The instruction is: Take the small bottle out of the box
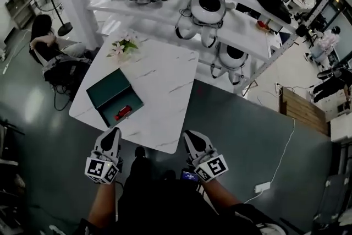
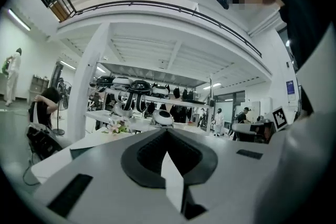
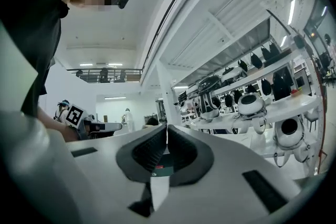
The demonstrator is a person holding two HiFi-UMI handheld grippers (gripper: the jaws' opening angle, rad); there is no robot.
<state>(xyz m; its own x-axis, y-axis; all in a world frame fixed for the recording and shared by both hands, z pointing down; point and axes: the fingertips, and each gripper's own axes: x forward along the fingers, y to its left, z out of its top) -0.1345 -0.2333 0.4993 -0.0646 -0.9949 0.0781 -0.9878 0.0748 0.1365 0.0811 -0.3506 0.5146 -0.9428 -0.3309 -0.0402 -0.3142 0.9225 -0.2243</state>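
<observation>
The box (image 1: pixel 113 95) is dark green, the small bottle (image 1: pixel 122 113) apparently red, the table (image 1: pixel 165 77) white (grey-veined).

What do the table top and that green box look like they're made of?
Table top: white with thin grey veins and a soft sheen, so marble or a marble-look laminate; can't tell which. Green box: flat, matte dark-green panels with crisp edges, likely card or covered board, not certain.

You get bright, even light from ceiling strips (image 3: pixel 292 11), mild glare on the white bench (image 1: pixel 165 85), heavy fisheye bending with black corners, and the left tongs (image 2: pixel 167 134) soft-focused close to the lens.
</observation>
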